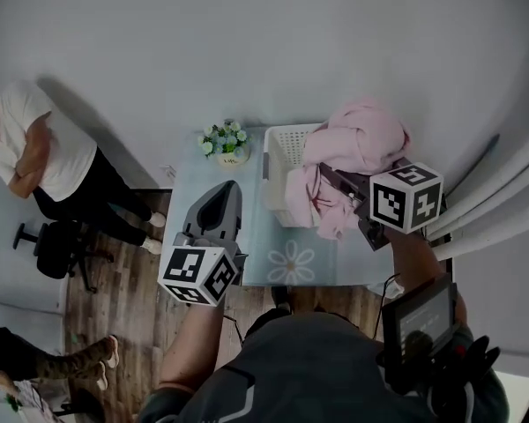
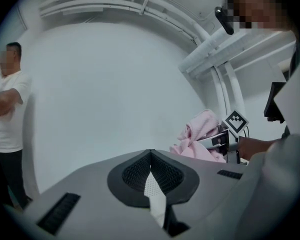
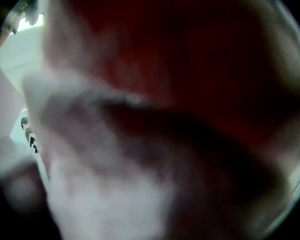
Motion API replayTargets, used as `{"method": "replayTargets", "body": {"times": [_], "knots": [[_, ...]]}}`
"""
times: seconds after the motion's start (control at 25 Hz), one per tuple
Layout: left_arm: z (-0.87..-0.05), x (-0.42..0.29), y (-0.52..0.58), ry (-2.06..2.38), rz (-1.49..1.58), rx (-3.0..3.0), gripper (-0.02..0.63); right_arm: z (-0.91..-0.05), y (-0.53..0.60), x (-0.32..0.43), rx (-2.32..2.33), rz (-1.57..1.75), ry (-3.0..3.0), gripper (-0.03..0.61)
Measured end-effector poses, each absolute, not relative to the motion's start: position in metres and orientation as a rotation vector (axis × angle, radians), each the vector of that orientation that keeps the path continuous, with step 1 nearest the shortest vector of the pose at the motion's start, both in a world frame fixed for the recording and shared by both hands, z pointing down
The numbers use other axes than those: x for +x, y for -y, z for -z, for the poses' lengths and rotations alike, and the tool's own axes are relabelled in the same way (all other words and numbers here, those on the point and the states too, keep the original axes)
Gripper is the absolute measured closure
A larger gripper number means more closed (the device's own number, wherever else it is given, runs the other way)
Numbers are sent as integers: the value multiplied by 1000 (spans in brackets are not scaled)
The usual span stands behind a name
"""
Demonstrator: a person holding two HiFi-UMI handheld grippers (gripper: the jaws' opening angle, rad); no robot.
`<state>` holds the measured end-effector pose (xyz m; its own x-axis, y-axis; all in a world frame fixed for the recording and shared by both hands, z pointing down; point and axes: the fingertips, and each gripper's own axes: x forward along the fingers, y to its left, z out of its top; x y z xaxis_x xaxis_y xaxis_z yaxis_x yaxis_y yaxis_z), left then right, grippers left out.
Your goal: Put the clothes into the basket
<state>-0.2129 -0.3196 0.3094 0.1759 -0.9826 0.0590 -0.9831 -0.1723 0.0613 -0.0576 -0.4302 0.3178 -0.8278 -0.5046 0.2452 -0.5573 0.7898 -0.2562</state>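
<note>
Pink clothes (image 1: 357,139) are heaping over the far end of a white basket (image 1: 282,144) on the desk (image 1: 189,196), with one soft fold spilling down the near wall outside the rim. The right gripper (image 1: 339,183) is reaching into the pile from the near side. Cloth is smothering its camera, so its fingers are standing wide inside the fabric, and whether they are pressing on it cannot be told. The left gripper (image 2: 150,156) is hanging over the desk beside the basket, fingers together on nothing.

By the look of it, the loading step is under way, with the bundle above the basket but not yet down inside. The next move is calling for a push or a drop downward, gathering in the trailing fold.

The fabric is looking fleecy and limp. The basket is looking like rigid, perforated plastic, and the desk is showing smooth and pale, printed with a daisy.
</note>
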Motion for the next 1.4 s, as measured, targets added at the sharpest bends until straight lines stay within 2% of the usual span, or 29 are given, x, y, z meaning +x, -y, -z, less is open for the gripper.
{"method": "replayTargets", "body": {"times": [0.2, 0.48, 0.92, 1.4], "knots": [[-311, -214, 335, 1930, -23, 2370, 604, -337, 443, -66, 825, -530, 2751, 215], [-356, -277, 415, 1880, -46, 2323, 604, -407, 516, -144, 731, -722, 2617, 216], [-402, -290, 453, 1787, -86, 2271, 604, -494, 552, -165, 659, -995, 2382, 216], [-439, -300, 467, 1739, -144, 2217, 604, -596, 555, -170, 687, -1005, 2124, 216]]}}
